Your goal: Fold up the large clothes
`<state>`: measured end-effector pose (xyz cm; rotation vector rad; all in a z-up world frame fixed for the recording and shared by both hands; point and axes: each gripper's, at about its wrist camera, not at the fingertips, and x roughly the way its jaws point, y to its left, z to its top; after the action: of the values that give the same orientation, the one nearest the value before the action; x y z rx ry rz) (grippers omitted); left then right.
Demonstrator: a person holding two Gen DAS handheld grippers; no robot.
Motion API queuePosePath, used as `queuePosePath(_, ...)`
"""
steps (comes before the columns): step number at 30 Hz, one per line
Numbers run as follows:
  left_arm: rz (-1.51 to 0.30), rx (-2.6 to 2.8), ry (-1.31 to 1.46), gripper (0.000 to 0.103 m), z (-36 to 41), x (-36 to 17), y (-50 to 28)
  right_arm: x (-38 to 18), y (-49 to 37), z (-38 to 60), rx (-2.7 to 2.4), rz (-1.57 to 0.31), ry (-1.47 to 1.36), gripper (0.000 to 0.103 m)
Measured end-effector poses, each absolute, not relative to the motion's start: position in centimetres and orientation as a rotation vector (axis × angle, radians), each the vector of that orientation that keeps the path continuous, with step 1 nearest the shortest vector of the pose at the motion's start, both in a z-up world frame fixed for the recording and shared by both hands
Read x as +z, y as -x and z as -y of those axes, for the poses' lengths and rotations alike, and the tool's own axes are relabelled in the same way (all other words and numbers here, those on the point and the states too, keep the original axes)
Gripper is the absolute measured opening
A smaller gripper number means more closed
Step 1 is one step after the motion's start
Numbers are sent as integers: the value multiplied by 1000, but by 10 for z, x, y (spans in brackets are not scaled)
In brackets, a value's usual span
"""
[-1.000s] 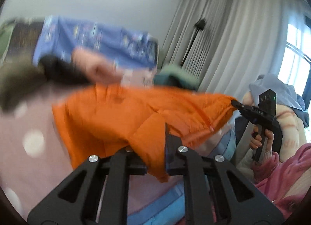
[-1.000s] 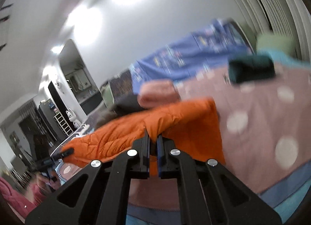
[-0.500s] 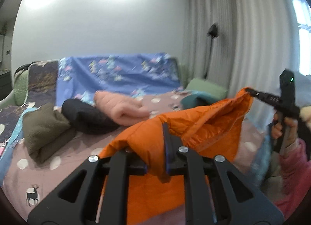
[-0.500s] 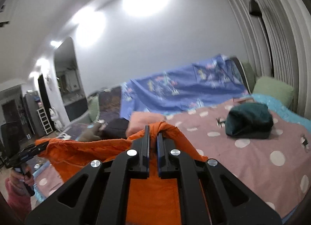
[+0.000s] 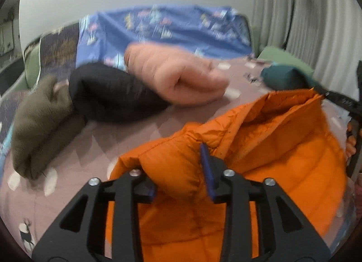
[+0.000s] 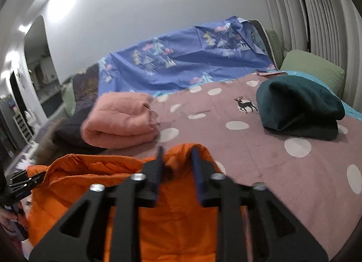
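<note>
An orange puffer jacket [image 5: 271,153] lies across the near part of the bed; it also shows in the right wrist view [image 6: 176,221]. My left gripper [image 5: 178,171] has its jaws apart, with a fold of the jacket bulging between them. My right gripper [image 6: 176,162] also has its jaws apart over the jacket's edge, with the fabric sitting loose in the gap. The right gripper's tip shows at the jacket's far corner in the left wrist view [image 5: 334,99], and the left gripper's tip shows in the right wrist view [image 6: 25,180].
Folded clothes lie on the pink dotted bedspread [image 6: 271,148]: a pink bundle [image 6: 122,119], a black one [image 5: 113,96], an olive one [image 5: 38,121] and a dark teal one [image 6: 298,108]. A blue patterned sheet [image 6: 185,60] covers the headboard. Curtains [image 6: 328,13] hang at the right.
Both grippers have come down toward the bed with the jacket and opened their jaws; half a second ago both were shut on the orange fabric and held it up.
</note>
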<state>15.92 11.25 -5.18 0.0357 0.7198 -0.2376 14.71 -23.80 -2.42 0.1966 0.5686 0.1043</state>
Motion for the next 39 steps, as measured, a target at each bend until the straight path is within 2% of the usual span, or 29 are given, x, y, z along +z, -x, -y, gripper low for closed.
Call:
queuePosePath(1,-742,-239,-23,38,-115,-59,-163,-30,-150,238,97,-571,-193,58)
queuePosePath(5,-785,-274,92,41,-133,-72,-175,-33,-153,242,108,-571,-221,60)
queuePosePath(7,-771,-296,152,50,-140,-63,-174,-21,-144,243,115,-525,-227,61)
queuePosePath(8,-761,-303,172,51,-141,-59,-170,-14,-139,243,121,-502,-226,62)
queuePosePath(9,-739,-319,198,65,-143,-49,-166,-7,-132,242,132,-481,-226,64)
queuePosePath(10,-709,-327,214,85,-145,-40,-161,-1,-126,242,139,-464,-226,66)
queuePosePath(11,-673,-319,213,89,-146,-31,-154,8,-117,242,147,-433,-227,68)
queuePosePath(14,-565,-299,141,90,-141,0,-135,23,-103,240,164,-393,-219,68)
queuePosePath(16,-524,-308,102,89,-132,10,-124,23,-106,229,165,-436,-160,68)
queuePosePath(17,-527,-318,85,89,-128,11,-122,20,-108,223,160,-454,-134,65)
queuePosePath(18,-537,-324,51,88,-119,10,-124,17,-112,215,155,-476,-105,61)
queuePosePath(19,-548,-317,12,81,-107,8,-129,12,-121,203,158,-513,-74,57)
queuePosePath(21,-588,-325,-21,74,-90,1,-141,3,-138,189,174,-581,-56,57)
queuePosePath(22,-618,-299,-45,73,-80,-6,-153,-3,-147,182,173,-610,-52,57)
queuePosePath(24,-658,-179,-132,73,-64,-22,-175,-18,-169,169,141,-674,-9,57)
queuePosePath(26,-687,-95,-225,74,-54,-38,-190,-39,-193,162,90,-745,71,67)
queuePosePath(28,-733,18,-310,78,-55,-66,-207,-62,-209,165,47,-787,104,71)
queuePosePath(31,-848,3,-117,83,-89,-93,-224,-95,-228,192,85,-882,-74,83)
queuePosePath(35,-889,-45,105,86,-125,-108,-224,-104,-228,208,146,-890,-187,83)
queuePosePath(39,-881,-45,148,86,-130,-115,-218,-107,-226,199,141,-875,-150,84)
